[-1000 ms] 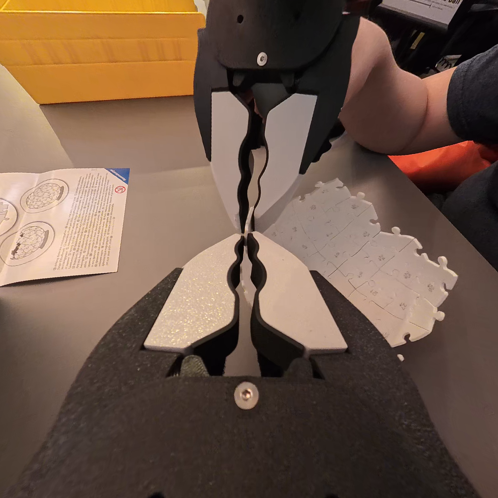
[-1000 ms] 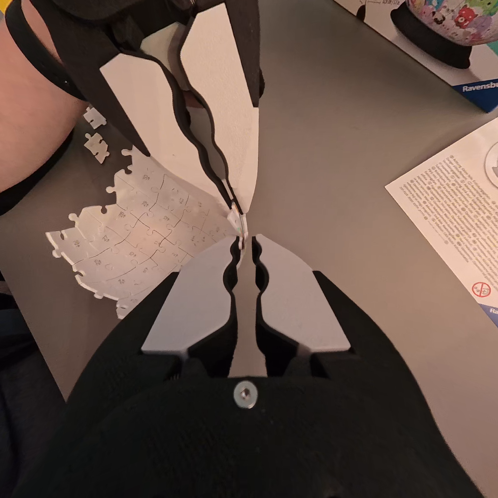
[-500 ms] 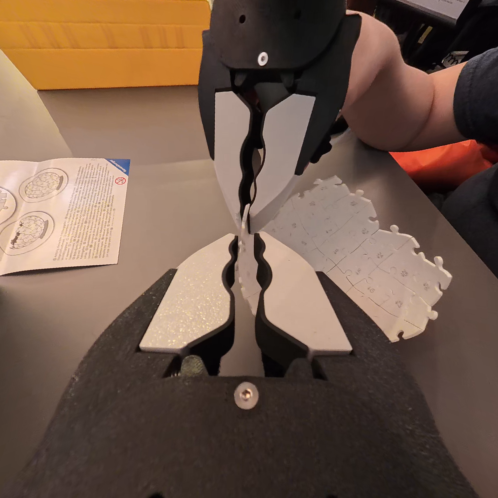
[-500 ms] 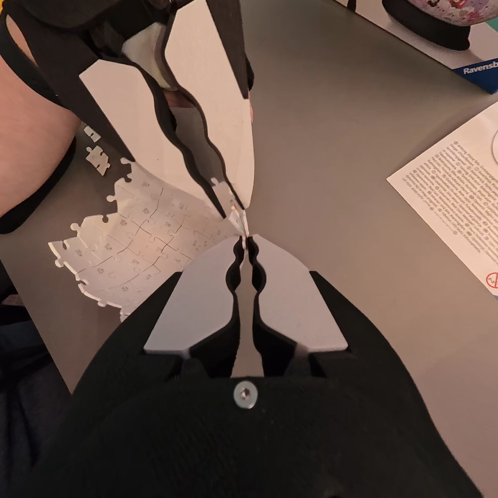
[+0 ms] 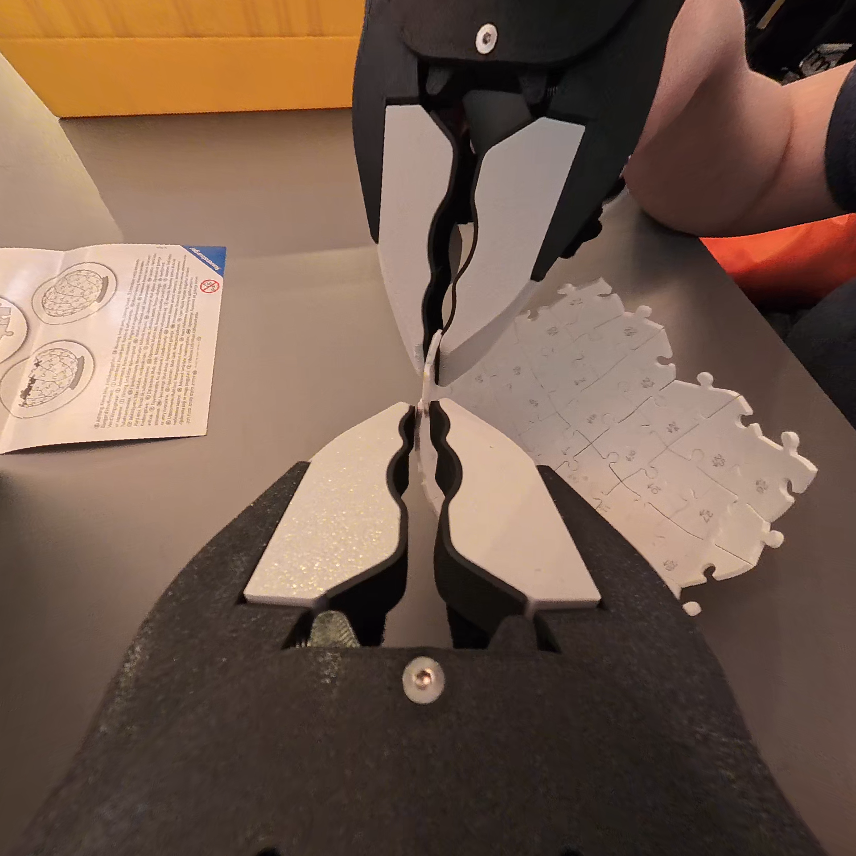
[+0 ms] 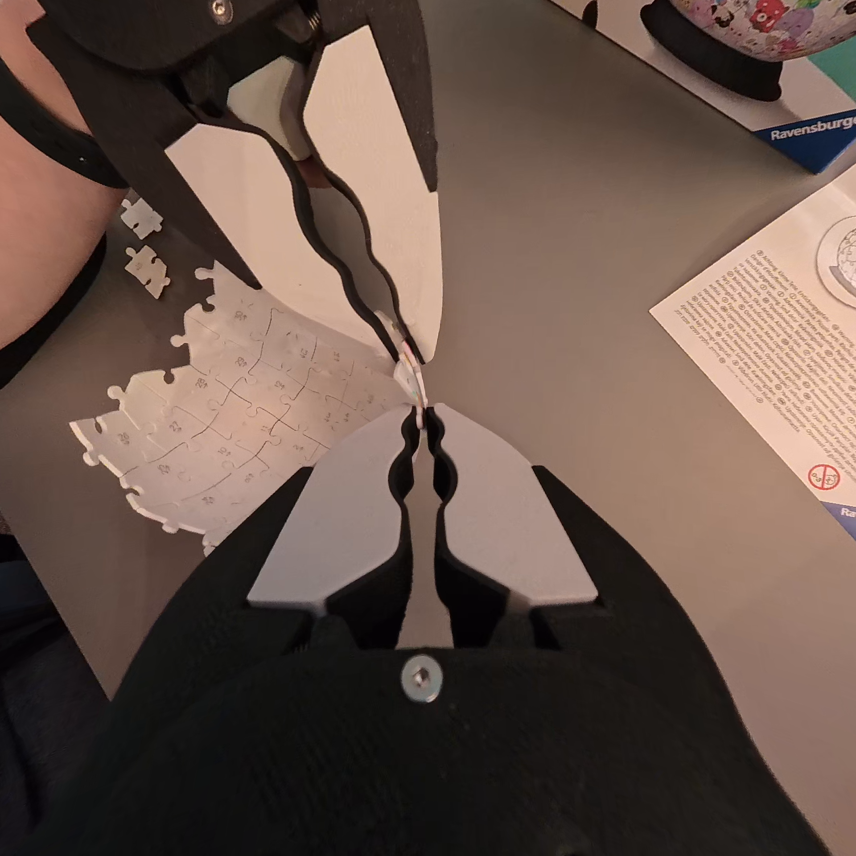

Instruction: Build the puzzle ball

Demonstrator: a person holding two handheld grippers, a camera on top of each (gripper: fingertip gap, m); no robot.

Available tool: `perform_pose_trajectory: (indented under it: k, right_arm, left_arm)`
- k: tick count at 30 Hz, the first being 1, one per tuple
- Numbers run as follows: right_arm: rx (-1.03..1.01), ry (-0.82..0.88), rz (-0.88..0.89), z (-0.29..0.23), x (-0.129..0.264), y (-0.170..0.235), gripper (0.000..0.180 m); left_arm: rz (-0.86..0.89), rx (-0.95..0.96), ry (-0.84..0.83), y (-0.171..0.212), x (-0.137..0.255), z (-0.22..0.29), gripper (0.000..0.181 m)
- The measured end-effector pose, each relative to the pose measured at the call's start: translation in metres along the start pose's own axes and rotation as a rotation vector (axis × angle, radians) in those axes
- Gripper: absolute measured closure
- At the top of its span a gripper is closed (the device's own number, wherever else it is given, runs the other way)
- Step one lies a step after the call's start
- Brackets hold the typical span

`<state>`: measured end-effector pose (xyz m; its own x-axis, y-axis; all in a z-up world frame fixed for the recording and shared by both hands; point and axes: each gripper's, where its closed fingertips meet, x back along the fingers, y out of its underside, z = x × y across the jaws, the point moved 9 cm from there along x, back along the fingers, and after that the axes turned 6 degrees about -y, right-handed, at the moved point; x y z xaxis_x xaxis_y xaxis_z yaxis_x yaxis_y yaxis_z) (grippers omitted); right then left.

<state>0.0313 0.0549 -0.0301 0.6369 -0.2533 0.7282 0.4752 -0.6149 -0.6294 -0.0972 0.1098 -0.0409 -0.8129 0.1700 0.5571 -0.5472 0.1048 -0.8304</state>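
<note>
My left gripper (image 5: 421, 410) is shut on a white puzzle piece (image 5: 424, 458) held edge-on between its fingers. My right gripper (image 5: 433, 356) comes down from the top, tip to tip with it, and is shut on a second small piece (image 5: 431, 366). The two pieces meet between the tips. In the right wrist view, my right gripper (image 6: 422, 411) is at the bottom and the left gripper (image 6: 407, 349) reaches in from the upper left, with the pieces (image 6: 410, 377) between them. A curved, joined section of white numbered pieces (image 5: 648, 440) lies face down on the table just beside the tips; it also shows in the right wrist view (image 6: 222, 417).
Two loose pieces (image 6: 143, 245) lie beyond the joined section. A folded leaflet (image 5: 116, 347) lies on the grey table (image 5: 278, 231). A yellow box (image 5: 185, 55) stands at the back. The puzzle's box (image 6: 741, 78) lies at the far corner. A person's arm (image 5: 741, 162) rests near the table's edge. Both grippers' tips are close together, under 4 cm apart.
The grippers stay tip to tip and have closed in slightly. My left gripper's fingers have parted a little and its piece now sits deeper between them.
</note>
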Motion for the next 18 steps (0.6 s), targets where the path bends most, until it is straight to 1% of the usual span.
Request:
perform_pose_trajectory:
  k: [5,8,11,18]
  right_arm:
    - [0.021,-0.004,-0.004,-0.0003,0.0003,-0.0001,0.176]
    - [0.034,0.006,-0.006,-0.0011,0.0001,-0.0005,0.176]
    - [0.038,0.013,-0.008,-0.0012,0.0003,-0.0004,0.176]
    - [0.058,0.021,0.005,-0.0016,0.0008,-0.0012,0.176]
  left_arm:
    - [0.004,-0.006,0.001,0.0004,0.0,0.0006,0.174]
    - [-0.02,-0.001,-0.008,0.0017,-0.0022,0.0,0.17]
    - [-0.022,0.001,0.003,0.002,-0.0044,0.0006,0.174]
    - [0.007,0.028,0.022,0.0032,-0.003,-0.0015,0.176]
